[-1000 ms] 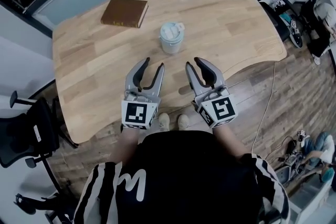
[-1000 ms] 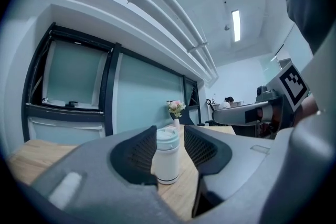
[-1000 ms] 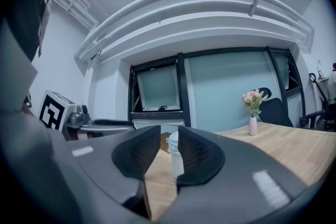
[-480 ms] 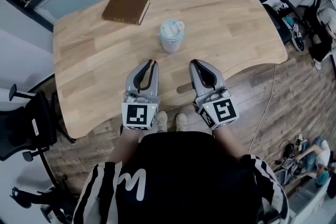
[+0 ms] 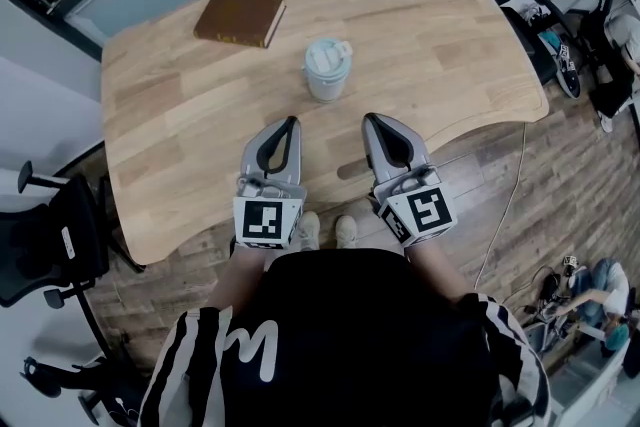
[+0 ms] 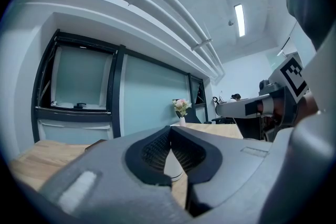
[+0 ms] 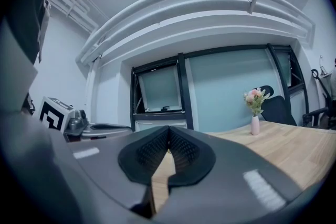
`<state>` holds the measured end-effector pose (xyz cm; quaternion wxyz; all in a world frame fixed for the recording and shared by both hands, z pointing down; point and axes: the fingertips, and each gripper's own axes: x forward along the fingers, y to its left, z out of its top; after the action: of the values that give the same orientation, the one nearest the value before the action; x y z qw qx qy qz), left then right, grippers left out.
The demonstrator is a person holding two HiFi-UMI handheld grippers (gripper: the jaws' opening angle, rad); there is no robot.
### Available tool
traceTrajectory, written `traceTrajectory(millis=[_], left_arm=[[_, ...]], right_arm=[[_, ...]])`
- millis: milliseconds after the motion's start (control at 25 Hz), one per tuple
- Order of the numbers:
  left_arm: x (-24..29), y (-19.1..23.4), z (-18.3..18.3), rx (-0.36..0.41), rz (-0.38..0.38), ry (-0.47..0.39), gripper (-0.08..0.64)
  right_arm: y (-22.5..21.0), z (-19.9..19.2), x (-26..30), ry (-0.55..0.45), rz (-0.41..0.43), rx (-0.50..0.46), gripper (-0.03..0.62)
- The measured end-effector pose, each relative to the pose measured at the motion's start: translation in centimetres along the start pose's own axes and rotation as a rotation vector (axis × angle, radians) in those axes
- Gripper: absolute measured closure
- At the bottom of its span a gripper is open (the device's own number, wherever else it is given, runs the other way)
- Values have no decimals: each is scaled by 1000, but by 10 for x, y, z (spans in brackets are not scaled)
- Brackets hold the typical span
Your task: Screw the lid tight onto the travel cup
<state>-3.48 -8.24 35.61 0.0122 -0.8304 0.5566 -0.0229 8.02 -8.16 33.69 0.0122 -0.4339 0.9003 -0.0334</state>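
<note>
Both hand-held grippers (image 5: pixel 291 122) (image 5: pixel 369 119) — level, just-closed, empty

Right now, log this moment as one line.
left tongs: just closed, empty | right tongs: just closed, empty | travel cup: upright on table, lid on top, untouched

Table (image 5: pixel 170 125): pale wood, matt, grain visible. Travel cup (image 5: pixel 326 73) ahead of left gripper (image 5: pixel 291 122): smooth pale plastic. Book (image 5: pixel 240 19) cover: brown, matt. Gripper shell matt grey plastic, pads (image 6: pixel 153 149) black, ribbed.
</note>
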Motion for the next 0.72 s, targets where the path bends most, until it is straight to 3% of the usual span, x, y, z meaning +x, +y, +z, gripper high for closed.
traceTrajectory(millis=[720], left_arm=[[4, -7, 7, 16, -43, -16, 558]], right_arm=[[3, 2, 4, 7, 1, -6, 597]])
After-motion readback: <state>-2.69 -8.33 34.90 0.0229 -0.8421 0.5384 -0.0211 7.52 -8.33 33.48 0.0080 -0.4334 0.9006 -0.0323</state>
